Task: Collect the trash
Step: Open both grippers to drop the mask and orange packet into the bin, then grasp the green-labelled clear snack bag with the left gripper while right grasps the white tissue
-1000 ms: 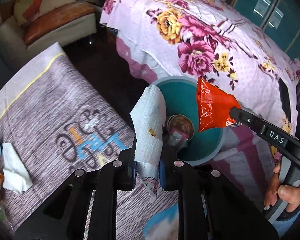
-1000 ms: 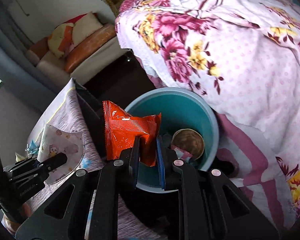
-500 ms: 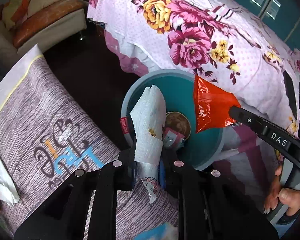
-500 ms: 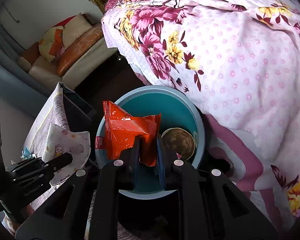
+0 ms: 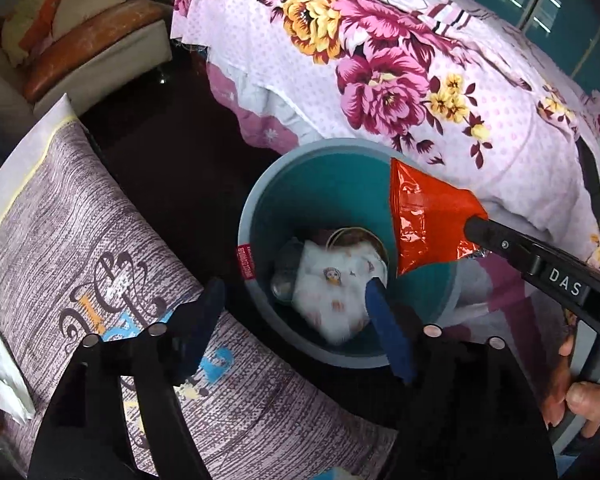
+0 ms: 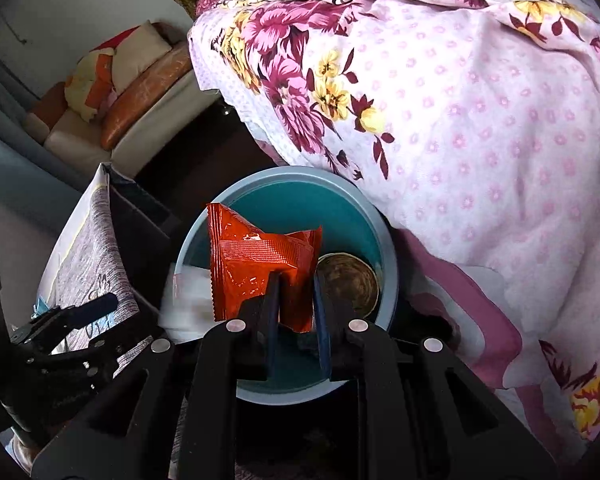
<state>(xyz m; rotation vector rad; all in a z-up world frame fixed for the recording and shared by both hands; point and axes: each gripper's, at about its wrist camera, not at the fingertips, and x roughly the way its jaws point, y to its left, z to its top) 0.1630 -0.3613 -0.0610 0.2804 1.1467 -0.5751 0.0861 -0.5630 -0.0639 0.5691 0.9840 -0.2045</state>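
Note:
A blue-green trash bin (image 5: 260,200) stands on the dark floor between the table and the bed. My left gripper (image 5: 296,292) hovers over its near rim, jaws opening wide with nothing between the pads. Below it, a white printed paper napkin (image 5: 332,300) lies inside the bin on a brown round lid (image 5: 356,236) and other scraps. In the right wrist view the napkin (image 6: 184,308) is a white blur at the bin's left rim (image 6: 388,248). My right gripper (image 6: 296,284) is shut on a red snack wrapper (image 6: 260,264), held above the bin mouth; the left wrist view shows this wrapper (image 5: 424,220) too.
A bed with a pink floral cover (image 5: 380,60) crowds the bin's far side. A table with a grey-purple printed cloth (image 5: 80,240) lies to the left, with a white tissue (image 5: 4,376) and wrappers at its edge. A sofa with cushions (image 5: 80,40) stands behind.
The left jaws have sprung apart and the white napkin has dropped from them into the bin. Both grippers came in lower over the bin; the right still grips the red wrapper.

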